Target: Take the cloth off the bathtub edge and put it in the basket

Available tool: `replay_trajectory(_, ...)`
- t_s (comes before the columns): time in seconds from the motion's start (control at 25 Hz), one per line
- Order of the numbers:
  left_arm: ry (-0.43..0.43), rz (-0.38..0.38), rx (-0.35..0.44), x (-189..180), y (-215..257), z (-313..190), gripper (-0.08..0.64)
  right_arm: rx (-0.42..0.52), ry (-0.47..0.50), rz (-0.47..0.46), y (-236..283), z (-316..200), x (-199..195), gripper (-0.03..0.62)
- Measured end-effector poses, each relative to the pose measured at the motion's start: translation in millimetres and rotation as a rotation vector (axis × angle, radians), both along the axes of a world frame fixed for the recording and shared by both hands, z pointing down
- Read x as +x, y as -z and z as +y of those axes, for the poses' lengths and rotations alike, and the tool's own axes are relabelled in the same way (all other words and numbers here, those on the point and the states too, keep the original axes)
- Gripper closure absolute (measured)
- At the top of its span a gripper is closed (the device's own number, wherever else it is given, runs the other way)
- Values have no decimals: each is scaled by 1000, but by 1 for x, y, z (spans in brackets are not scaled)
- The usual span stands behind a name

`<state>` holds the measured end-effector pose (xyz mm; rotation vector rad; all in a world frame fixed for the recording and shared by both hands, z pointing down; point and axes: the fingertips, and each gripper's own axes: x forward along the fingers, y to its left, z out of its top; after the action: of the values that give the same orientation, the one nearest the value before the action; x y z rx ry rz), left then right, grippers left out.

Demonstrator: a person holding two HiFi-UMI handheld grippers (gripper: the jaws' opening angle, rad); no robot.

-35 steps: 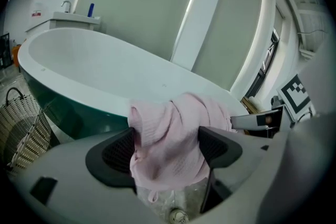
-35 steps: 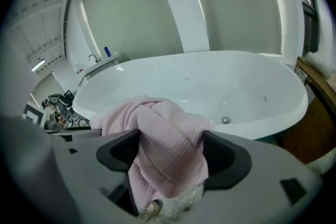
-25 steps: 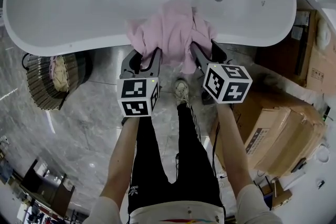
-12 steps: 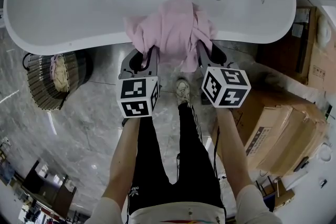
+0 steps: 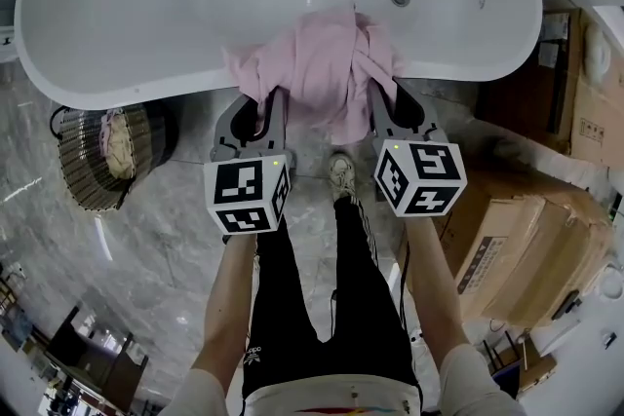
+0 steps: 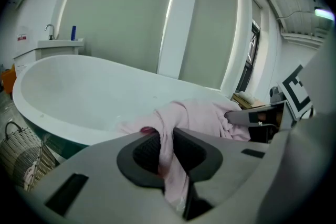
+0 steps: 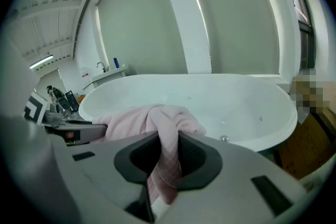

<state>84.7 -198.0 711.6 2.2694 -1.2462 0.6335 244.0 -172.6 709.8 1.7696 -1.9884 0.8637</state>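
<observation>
The left hand-held gripper and the right hand-held gripper have each just been closing and now stand narrow. Each pinches a fold of the pink cloth, which lies bunched just ahead of them over the white bathtub rim. The woven basket sits on the floor, off to the left of the left hand-held gripper. Behind both, black trousers carry a small white adidas logo. Print on the cardboard boxes, right of the right hand-held gripper, is too small to read.
</observation>
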Motion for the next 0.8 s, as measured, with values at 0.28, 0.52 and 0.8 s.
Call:
replay_trajectory(0.28, 24, 44, 62, 1, 51, -16, 491, 87, 1, 4, 52, -16, 2, 505)
replay_trajectory(0.52, 19, 53, 166, 2, 120, -37, 491, 172, -4, 26, 117, -34, 3, 506)
replay_trajectory(0.8, 45, 89, 241, 0, 231, -45, 491, 267, 10, 50, 233, -44, 1, 506)
